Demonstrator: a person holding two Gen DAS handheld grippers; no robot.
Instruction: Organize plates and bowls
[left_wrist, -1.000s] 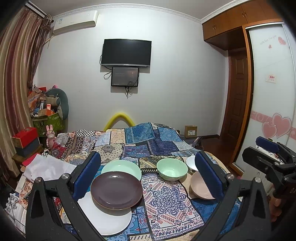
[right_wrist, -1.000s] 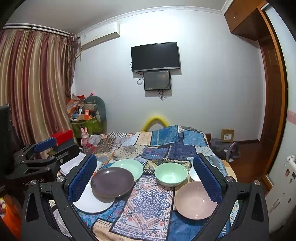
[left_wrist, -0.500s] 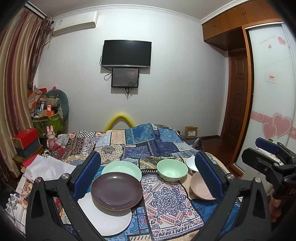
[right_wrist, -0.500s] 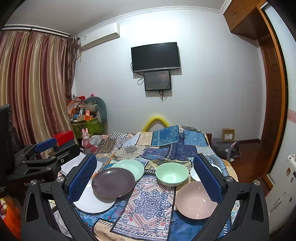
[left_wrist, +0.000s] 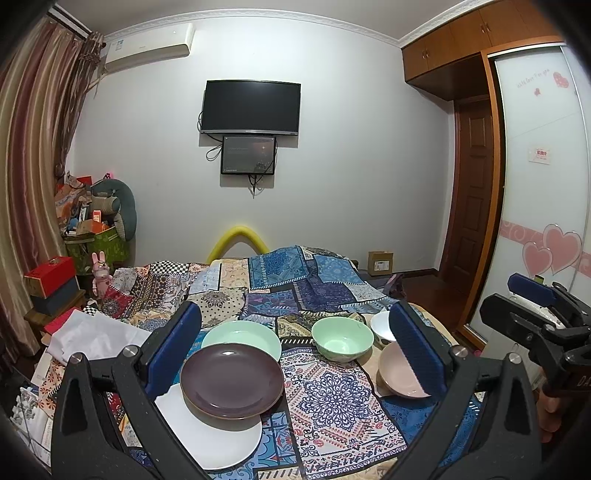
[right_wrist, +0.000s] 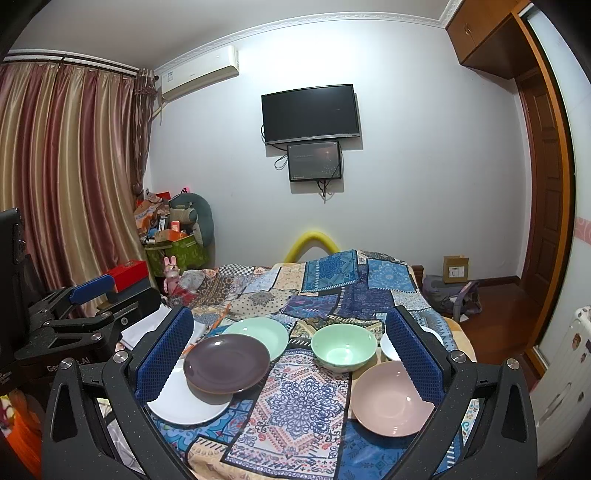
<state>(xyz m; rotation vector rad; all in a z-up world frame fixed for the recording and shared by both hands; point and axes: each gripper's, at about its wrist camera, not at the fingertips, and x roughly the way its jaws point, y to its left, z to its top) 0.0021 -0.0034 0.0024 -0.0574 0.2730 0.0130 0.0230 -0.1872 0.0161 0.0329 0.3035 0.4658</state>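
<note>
Purple plate (left_wrist: 232, 383) sits on a white plate (left_wrist: 212, 439), with a green plate (left_wrist: 242, 338) just behind, on the patchwork cloth (left_wrist: 332, 398). Green bowl (right_wrist: 343, 347) and pink bowl (right_wrist: 391, 397) sit near a small white dish (right_wrist: 389, 349), maybe a bowl. Left gripper (left_wrist: 295, 354) and right gripper (right_wrist: 291, 354) are both wide apart, holding nothing.

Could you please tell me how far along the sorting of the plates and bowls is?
Barely begun. Only the purple plate overlaps the white plate. Nothing is in hand: both hand-held grippers, left and right, are open. The green bowl and pink bowl remain separate.
</note>
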